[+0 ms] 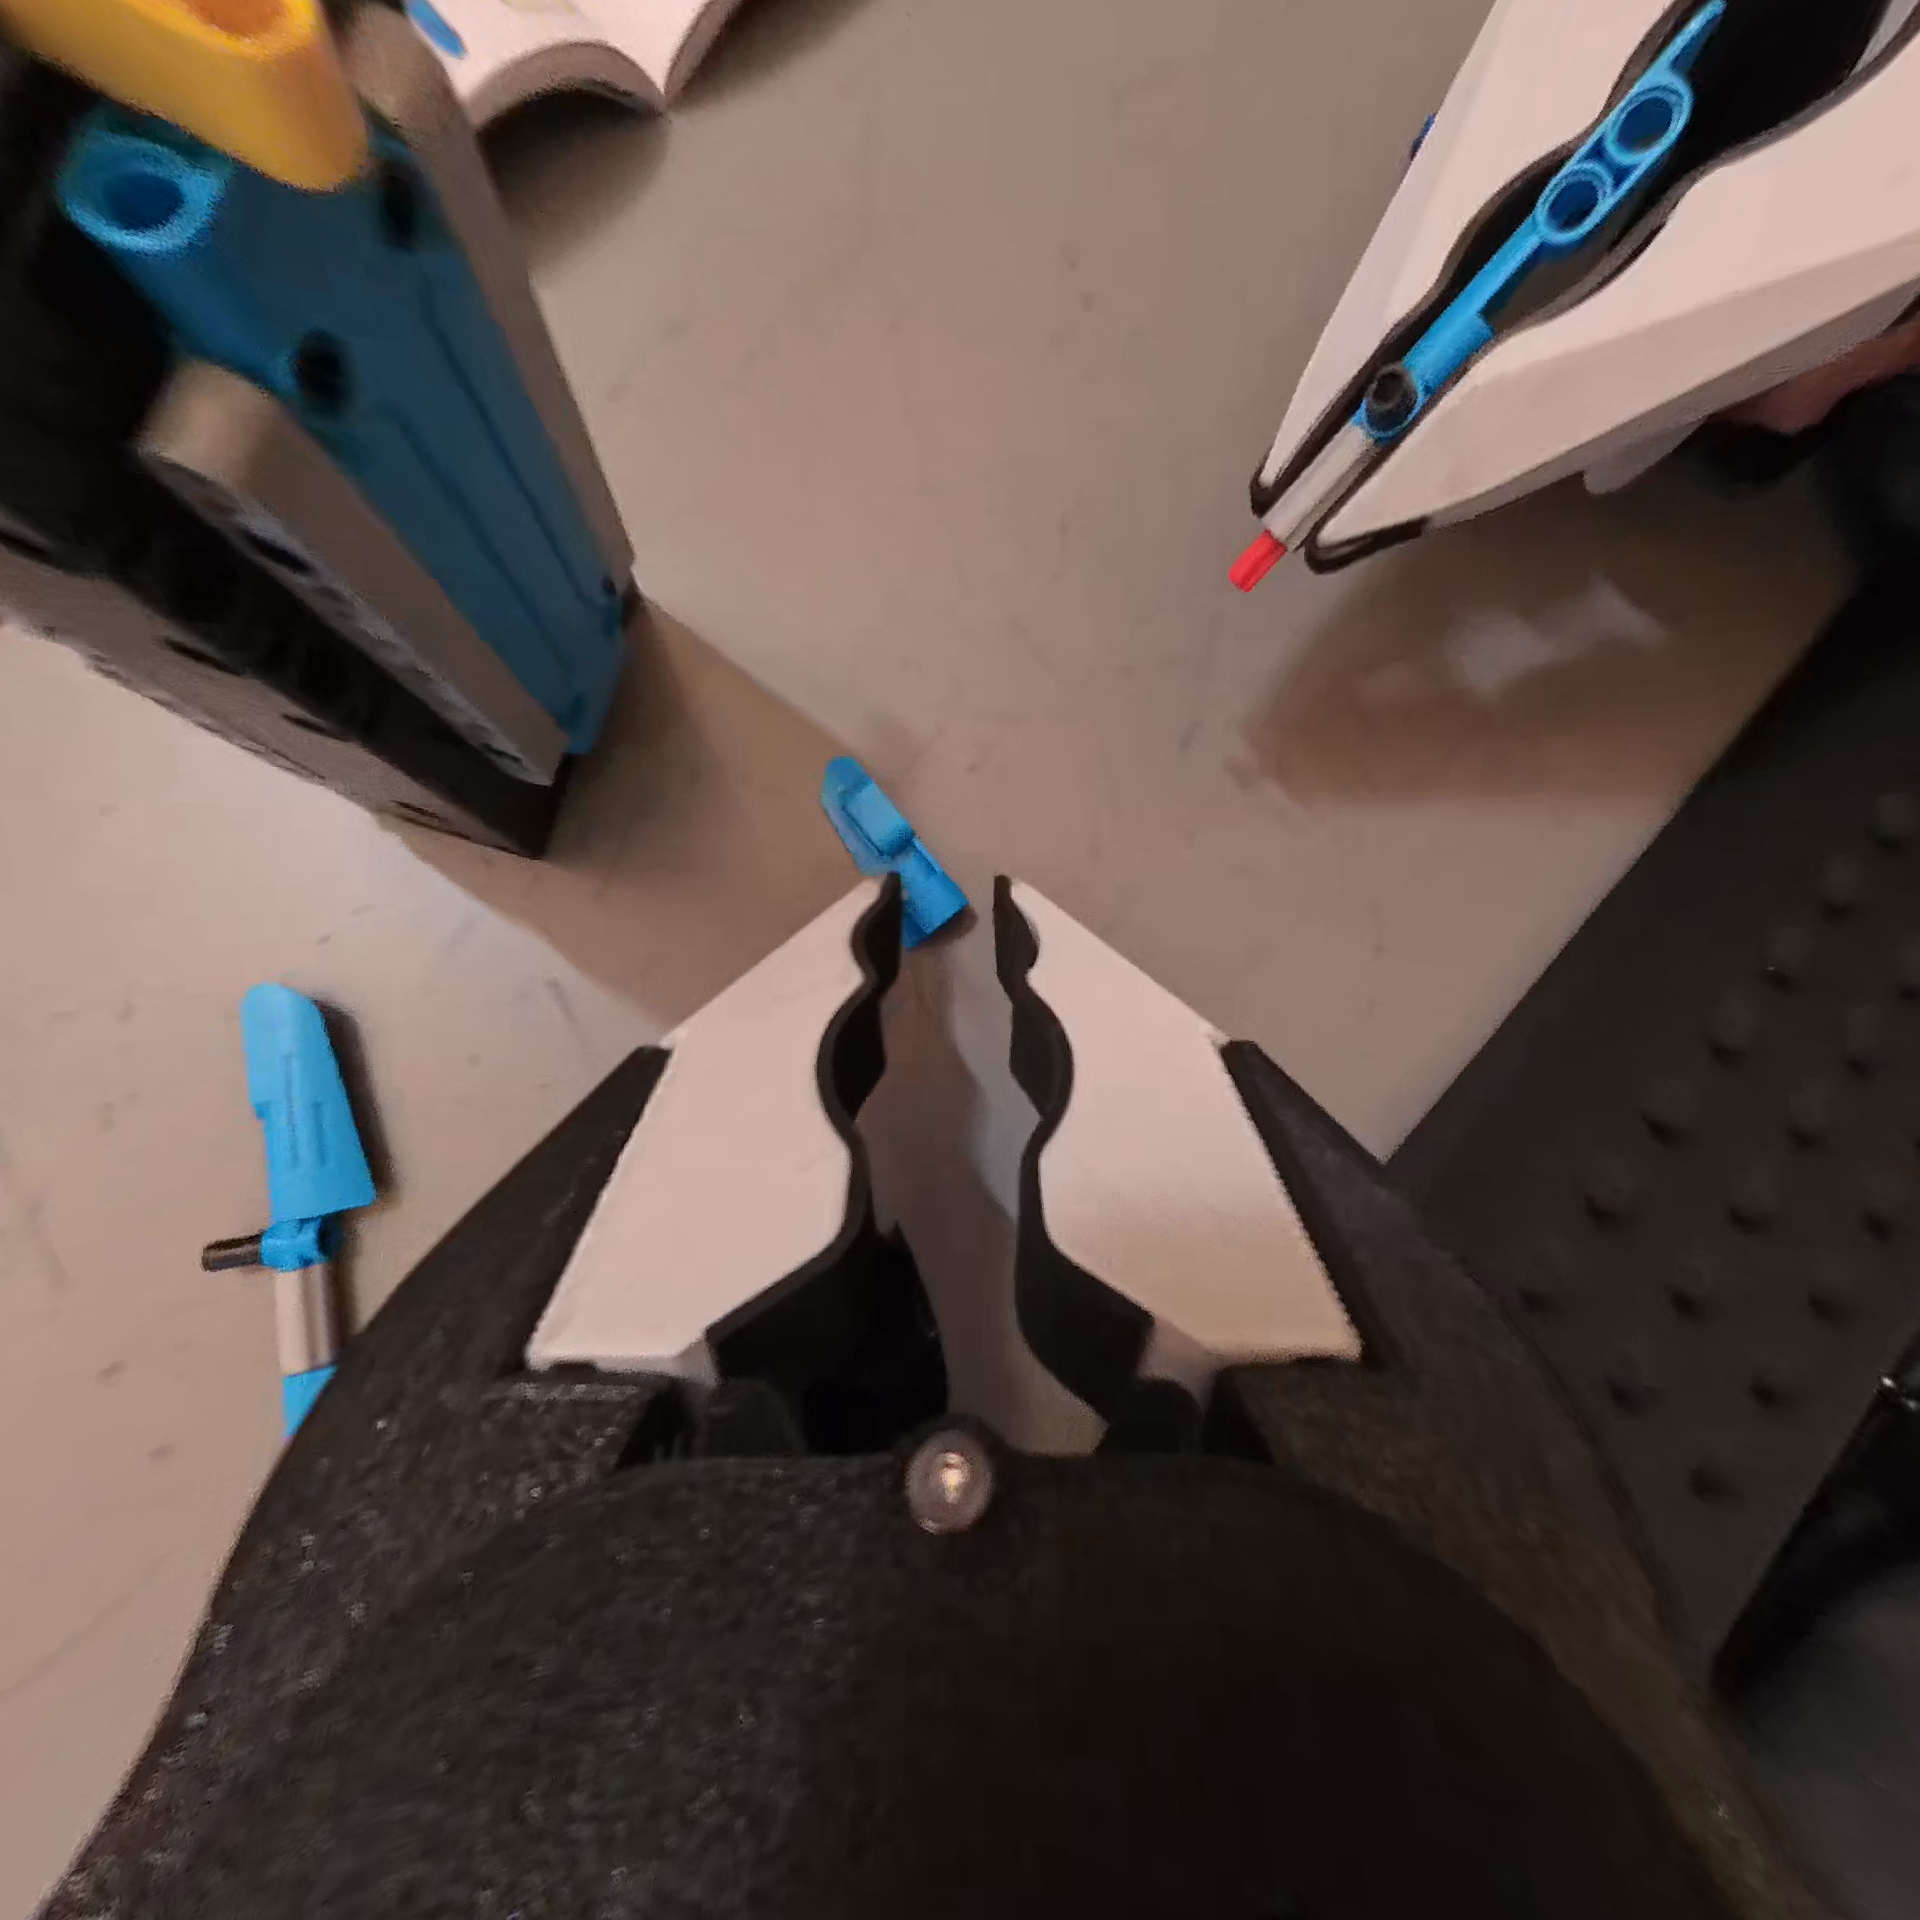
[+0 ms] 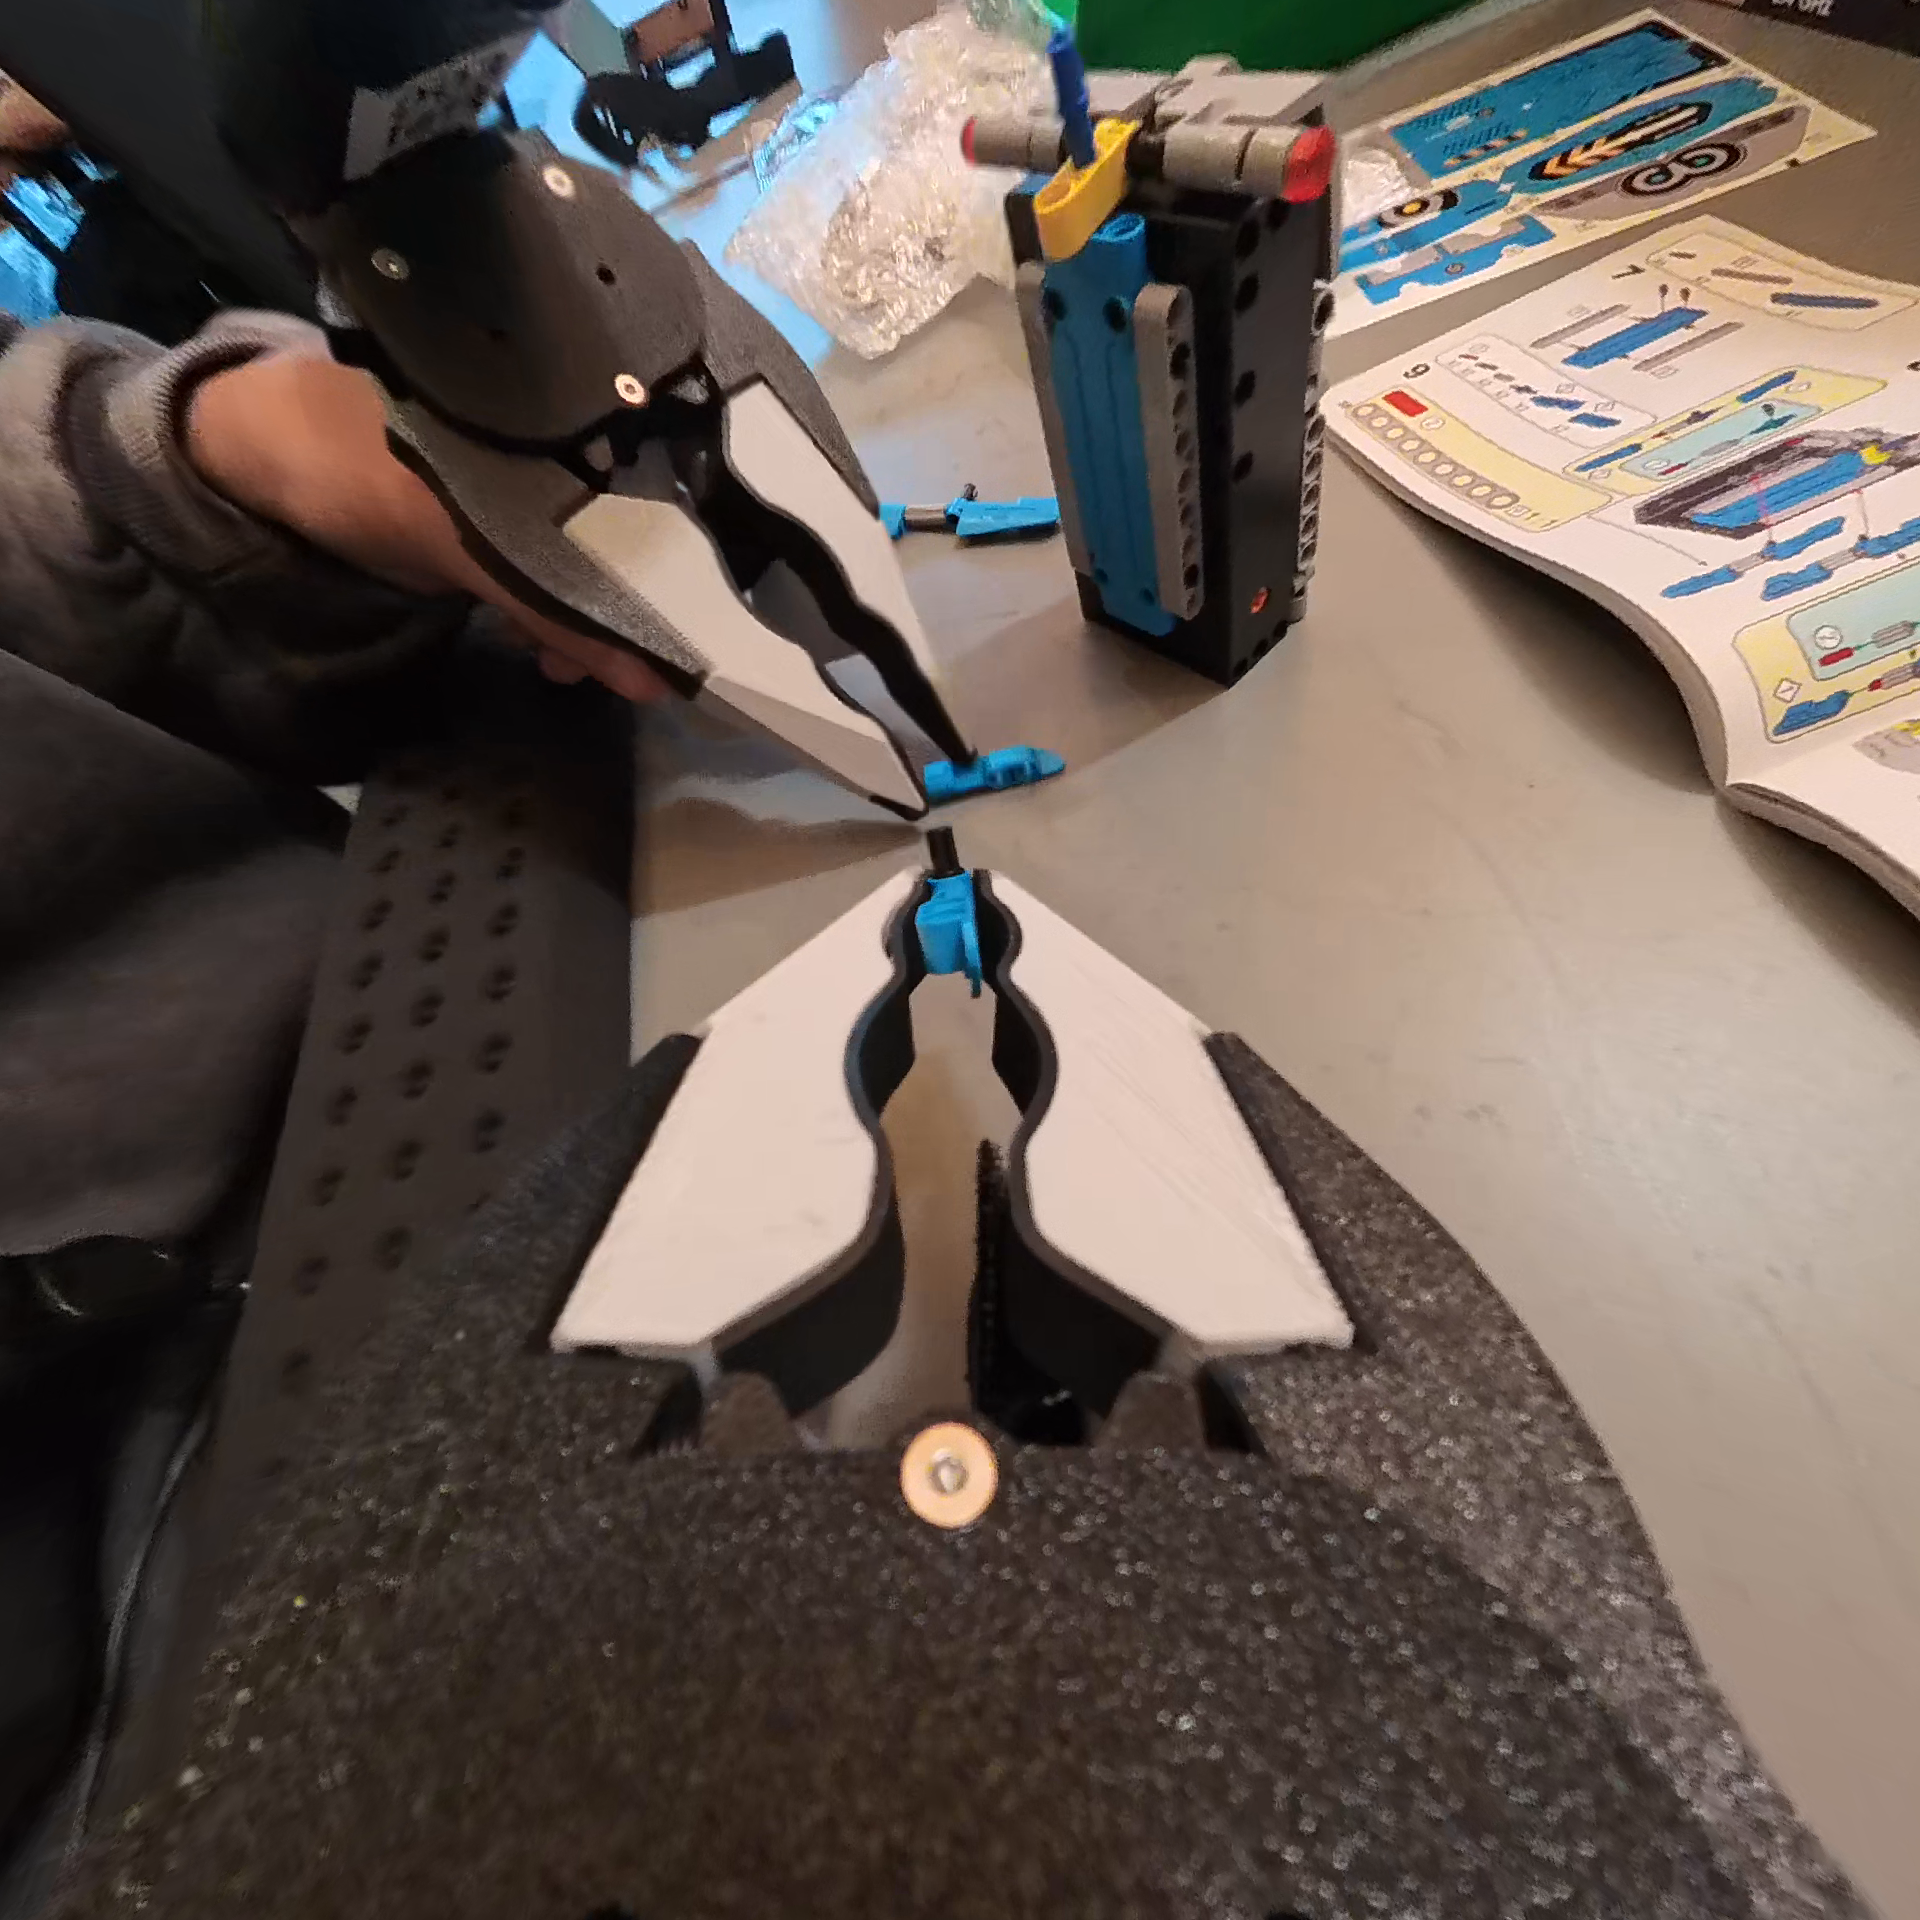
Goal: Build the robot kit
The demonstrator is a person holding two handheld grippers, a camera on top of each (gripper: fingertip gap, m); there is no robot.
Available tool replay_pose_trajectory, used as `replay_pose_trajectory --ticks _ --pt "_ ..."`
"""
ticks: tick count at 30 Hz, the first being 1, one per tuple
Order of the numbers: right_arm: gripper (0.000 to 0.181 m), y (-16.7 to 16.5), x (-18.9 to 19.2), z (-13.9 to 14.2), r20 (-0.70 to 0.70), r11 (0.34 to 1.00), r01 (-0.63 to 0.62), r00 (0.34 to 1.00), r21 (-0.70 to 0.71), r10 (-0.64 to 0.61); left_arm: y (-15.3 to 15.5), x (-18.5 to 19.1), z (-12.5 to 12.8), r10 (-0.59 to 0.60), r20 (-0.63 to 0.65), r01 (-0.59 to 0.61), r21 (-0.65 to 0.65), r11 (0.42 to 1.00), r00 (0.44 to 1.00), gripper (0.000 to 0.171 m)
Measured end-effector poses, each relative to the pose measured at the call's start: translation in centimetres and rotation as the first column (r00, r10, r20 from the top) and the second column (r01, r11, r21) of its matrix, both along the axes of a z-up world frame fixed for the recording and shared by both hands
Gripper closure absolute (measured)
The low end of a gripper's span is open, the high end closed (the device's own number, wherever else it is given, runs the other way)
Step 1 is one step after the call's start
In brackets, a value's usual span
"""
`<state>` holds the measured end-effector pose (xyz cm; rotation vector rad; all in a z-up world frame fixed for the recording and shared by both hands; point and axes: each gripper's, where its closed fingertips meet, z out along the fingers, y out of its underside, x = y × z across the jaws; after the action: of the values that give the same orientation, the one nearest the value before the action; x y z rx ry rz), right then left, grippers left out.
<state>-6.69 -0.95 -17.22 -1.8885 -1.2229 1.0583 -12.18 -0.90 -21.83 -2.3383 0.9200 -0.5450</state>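
Note:
My left gripper (image 1: 948, 896) is open, low over the grey table. Its tips stand either side of the near end of a small blue piece (image 1: 885, 844) that lies flat there; the left fingertip touches it. In the right wrist view the left gripper (image 2: 938, 787) and the small blue piece (image 2: 995, 772) show just ahead. My right gripper (image 2: 945, 883) is shut on a blue part (image 2: 943, 928) with a black pin sticking out forward. In the left wrist view the right gripper (image 1: 1288, 530) holds this as a thin blue-and-grey rod assembly (image 1: 1455, 322) with a red tip.
An upright black, blue and grey brick assembly (image 2: 1164, 416) with a yellow top piece stands behind. A second blue piece on a grey axle (image 1: 296, 1143) lies on the table. An open instruction booklet (image 2: 1662, 520), a sticker sheet (image 2: 1558, 135), crumpled plastic bags (image 2: 883, 208) and a black perforated mat (image 2: 416, 1039) surround the spot. My right fingertips sit around 8 centimetres from my left ones.

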Motion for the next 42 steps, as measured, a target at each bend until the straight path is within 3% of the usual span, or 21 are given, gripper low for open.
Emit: replay_pose_trajectory --ticks 3,7,9,12,14,18,24,28,32,35,38,42 --pt "0.174 -0.3 -0.1 -0.7 0.053 1.000 -0.015 0.999 0.028 0.013 -1.3 1.6 0.0 -0.026 0.025 0.027 -0.031 0.999 0.999 0.154" --pt "0.174 -0.6 -0.2 -1.2 0.079 0.999 -0.024 0.997 0.030 0.022 -3.1 3.5 0.3 -0.112 0.044 0.114 -0.050 0.992 0.993 0.139" --pt "0.174 -0.5 -0.1 -1.0 0.074 0.999 -0.021 0.997 0.031 0.018 -3.9 3.9 1.6 -0.213 0.091 0.216 -0.028 0.976 0.973 0.138" --pt "0.174 -0.5 0.0 -0.6 0.054 0.999 -0.015 0.998 0.031 0.013 -4.4 3.6 4.0 -0.461 0.071 0.446 0.159 0.881 0.885 0.132" --pt "0.174 -0.4 0.0 -0.4 0.049 0.999 -0.014 0.999 0.031 0.012 -3.2 3.3 4.3 -0.541 0.023 0.519 0.251 0.817 0.841 0.131" --pt "0.174 -0.5 0.2 -0.5 0.050 0.999 -0.017 0.999 0.035 0.015 -3.5 3.6 2.6 -0.682 0.067 0.665 0.173 0.727 0.728 0.126" --pt "0.174 -0.2 0.4 -0.4 0.040 1.000 -0.012 0.999 0.023 0.011 -2.5 3.7 0.1 -0.646 0.093 0.639 0.098 0.763 0.758 0.129" --pt "0.174 -0.2 0.3 -0.5 0.035 1.000 -0.019 0.999 0.006 0.019 -2.5 3.0 0.4 -0.584 0.147 0.582 0.062 0.811 0.798 0.136" --pt "0.174 -0.3 0.3 -0.6 0.038 1.000 -0.022 0.999 0.000 0.022 -5.5 2.3 0.7 -0.597 0.213 0.616 -0.029 0.787 0.773 0.145" --pt "0.174 -0.2 0.3 -0.5 0.033 1.000 -0.022 0.999 0.000 0.022 -5.3 2.4 1.3 -0.608 0.175 0.611 0.042 0.790 0.774 0.145" --pt "0.174 -0.3 0.2 -0.7 0.038 1.000 -0.024 0.999 -0.004 0.025 -4.9 2.8 1.2 -0.654 0.114 0.646 0.101 0.756 0.748 0.144" --pt "0.174 -0.2 0.3 -1.0 0.048 1.000 -0.022 0.999 -0.007 0.022 -5.2 3.2 0.2 -0.651 0.141 0.658 -0.006 0.753 0.746 0.144"
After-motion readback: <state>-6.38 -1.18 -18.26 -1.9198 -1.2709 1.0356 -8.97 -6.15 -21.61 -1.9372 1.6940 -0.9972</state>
